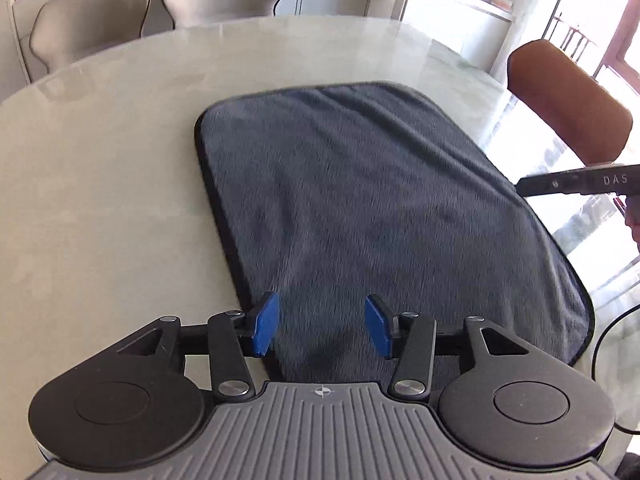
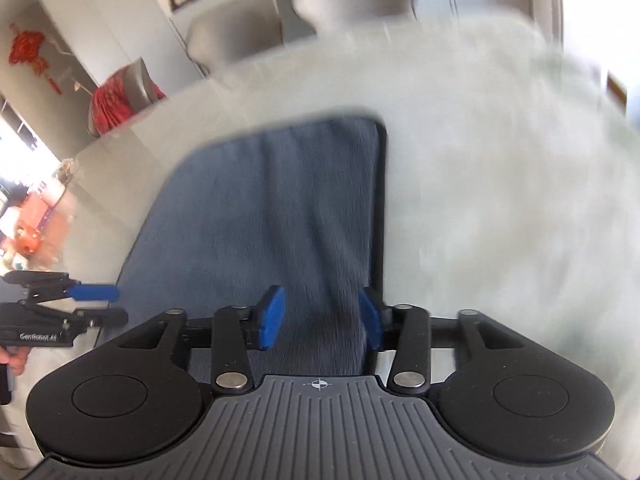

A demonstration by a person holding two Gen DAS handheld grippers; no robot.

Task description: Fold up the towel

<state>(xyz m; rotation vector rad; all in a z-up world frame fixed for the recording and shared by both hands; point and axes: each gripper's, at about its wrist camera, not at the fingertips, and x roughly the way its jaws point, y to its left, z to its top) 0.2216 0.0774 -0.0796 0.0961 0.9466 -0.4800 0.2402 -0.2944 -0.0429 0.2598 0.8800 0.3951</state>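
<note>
Left tongs (image 1: 322, 328): jaws apart, blue pads (image 1: 264, 330) clear of the cloth, nothing held; poised over the near left corner of the towel (image 1: 360, 200).
Right tongs (image 2: 322, 320): jaws apart, nothing pinched, above the towel's near right corner; the right pad sat close to the dark hem, and contact could not be told through the blur.
Towel: grey-blue with a dark bound edge, spread flat in 1 layer on the counter (image 1: 100, 180), a few soft ridges running across it.
Counter: pale, glossy and rounded.
Chairs: 2 grey chairs (image 1: 160, 4) stood at the far side, 1 brown chair (image 1: 568, 96) at the right.
Person: fingers (image 2: 14, 362) gripped the left handle, seen from the right wrist view.
</note>
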